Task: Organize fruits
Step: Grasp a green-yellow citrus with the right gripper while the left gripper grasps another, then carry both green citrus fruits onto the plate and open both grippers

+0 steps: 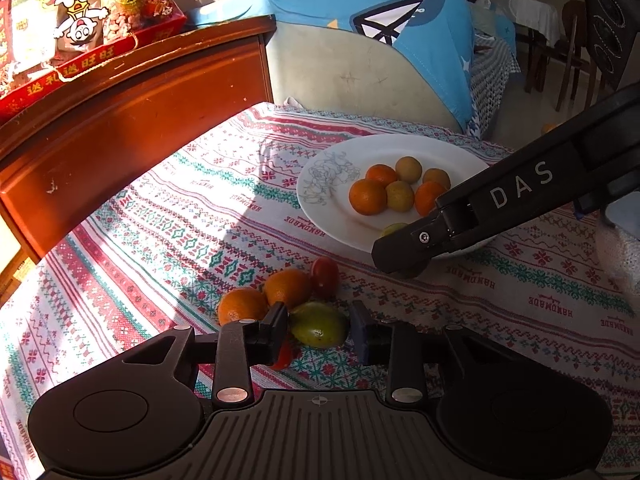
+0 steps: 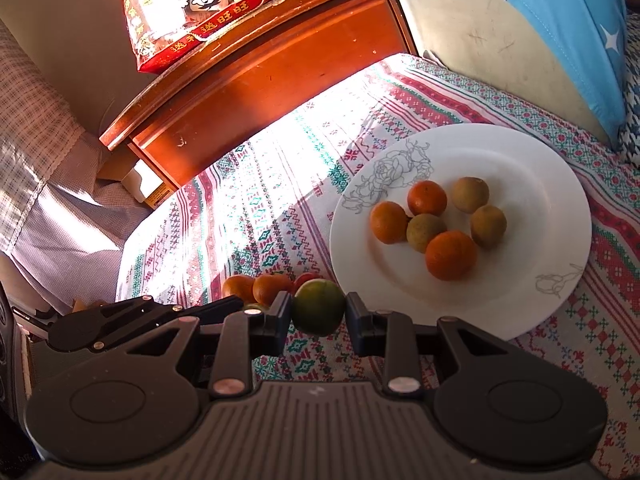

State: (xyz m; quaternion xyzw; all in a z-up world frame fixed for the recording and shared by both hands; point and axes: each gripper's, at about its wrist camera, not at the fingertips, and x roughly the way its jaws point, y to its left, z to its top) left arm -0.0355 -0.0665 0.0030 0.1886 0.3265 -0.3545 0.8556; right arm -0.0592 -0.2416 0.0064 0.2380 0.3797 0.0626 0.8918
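- On our left stands a wooden cabinet [image 2: 256,80]; a patterned tablecloth [image 2: 248,216] covers the surface.
- Our left gripper [image 1: 319,330] straddles a green fruit [image 1: 318,326], fingers apart, beside two oranges [image 1: 266,298].
- Our right gripper [image 2: 318,314] clamps a green citrus [image 2: 318,307] near the plate [image 2: 532,184].

A surface is covered by a white woven cloth [image 2: 256,184] patterned with red and green bands. On the cloth are set a round white plate with grey line drawings [image 2: 544,168] and a cluster of small orange, red and green fruits [image 1: 280,300].
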